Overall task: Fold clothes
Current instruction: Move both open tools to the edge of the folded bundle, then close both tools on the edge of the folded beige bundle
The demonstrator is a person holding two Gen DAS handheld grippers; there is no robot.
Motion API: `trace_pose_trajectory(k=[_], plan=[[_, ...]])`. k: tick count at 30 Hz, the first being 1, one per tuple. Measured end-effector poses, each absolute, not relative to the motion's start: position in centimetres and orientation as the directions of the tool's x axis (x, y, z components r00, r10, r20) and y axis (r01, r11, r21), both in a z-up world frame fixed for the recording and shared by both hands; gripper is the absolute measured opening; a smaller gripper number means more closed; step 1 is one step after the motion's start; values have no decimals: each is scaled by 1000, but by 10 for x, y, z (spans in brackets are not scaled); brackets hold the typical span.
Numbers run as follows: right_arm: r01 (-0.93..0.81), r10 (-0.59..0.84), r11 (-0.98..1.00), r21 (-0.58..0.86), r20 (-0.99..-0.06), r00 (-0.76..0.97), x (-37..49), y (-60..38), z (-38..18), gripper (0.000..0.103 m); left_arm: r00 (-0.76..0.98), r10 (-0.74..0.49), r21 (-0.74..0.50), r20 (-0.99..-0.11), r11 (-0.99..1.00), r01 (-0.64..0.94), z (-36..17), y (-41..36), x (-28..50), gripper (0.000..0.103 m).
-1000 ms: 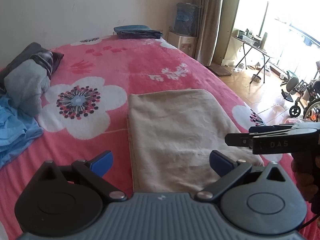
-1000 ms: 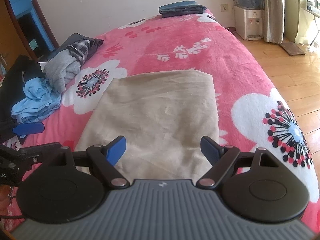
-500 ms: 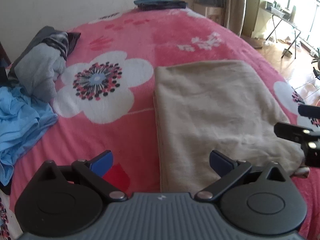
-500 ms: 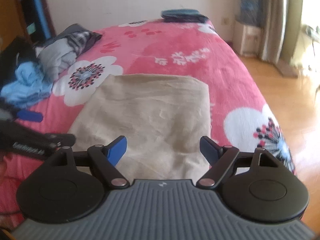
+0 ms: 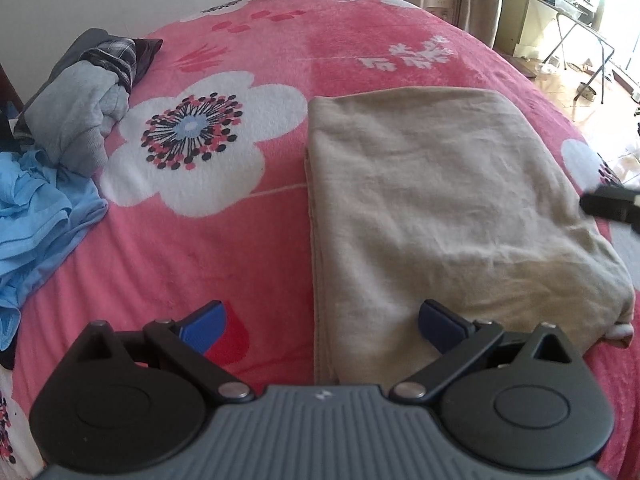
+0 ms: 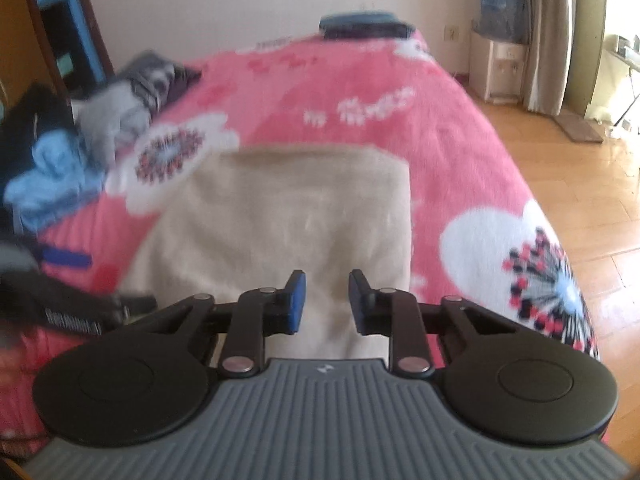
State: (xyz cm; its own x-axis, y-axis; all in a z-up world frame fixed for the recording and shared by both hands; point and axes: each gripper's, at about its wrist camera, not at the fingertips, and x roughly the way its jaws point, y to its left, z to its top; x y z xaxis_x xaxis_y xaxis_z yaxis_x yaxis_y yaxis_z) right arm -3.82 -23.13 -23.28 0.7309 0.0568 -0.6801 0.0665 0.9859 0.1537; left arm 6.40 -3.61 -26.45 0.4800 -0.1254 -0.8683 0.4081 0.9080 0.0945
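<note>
A home bedroom — pink floral bedspread (image 5: pixel 248 240), curtains (image 6: pixel 548 32), wooden floor (image 6: pixel 576 184)

Motion blur is smearing the right wrist view, softening the beige folded garment (image 6: pixel 296 216) and the clothes pile (image 6: pixel 80 144) at nine o'clock. In the left wrist view, the frame edge at three o'clock is cutting off the right gripper (image 5: pixel 612 204), hiding its jaws.

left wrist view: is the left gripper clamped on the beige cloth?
No. The left gripper has its jaws spread wide with nothing between them, above the near edge of the beige cloth lying flat on the pink bedspread.
</note>
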Motion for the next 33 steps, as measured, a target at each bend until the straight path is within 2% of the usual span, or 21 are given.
trace_pose_trajectory(k=[4, 8, 10, 14, 19, 27, 33], plan=[[63, 43, 989, 136, -662, 748, -32, -234, -235, 17, 474, -126, 84, -872, 913, 399, -266, -35, 66, 103], [70, 14, 994, 82, -746, 666, -24, -232, -264, 11, 468, -126, 79, -875, 916, 394, -267, -35, 67, 103], [79, 20, 992, 98, -743, 669, -23, -234, -263, 10, 466, -127, 77, -876, 916, 395, -266, -34, 67, 103], [79, 25, 989, 125, -672, 741, -14, -239, -234, 9, 462, -132, 68, -877, 917, 392, -267, -33, 67, 103], [37, 22, 996, 82, -620, 784, 17, -237, -225, 9, 475, -140, 76, -869, 910, 407, -268, -32, 66, 103], [84, 55, 983, 160, -706, 706, 54, -257, -277, 9, 498, -186, 72, -847, 888, 453, -272, -28, 65, 103], [82, 34, 988, 128, -715, 698, 54, -251, -277, 9, 495, -236, 23, -836, 886, 462, -276, -22, 69, 103]])
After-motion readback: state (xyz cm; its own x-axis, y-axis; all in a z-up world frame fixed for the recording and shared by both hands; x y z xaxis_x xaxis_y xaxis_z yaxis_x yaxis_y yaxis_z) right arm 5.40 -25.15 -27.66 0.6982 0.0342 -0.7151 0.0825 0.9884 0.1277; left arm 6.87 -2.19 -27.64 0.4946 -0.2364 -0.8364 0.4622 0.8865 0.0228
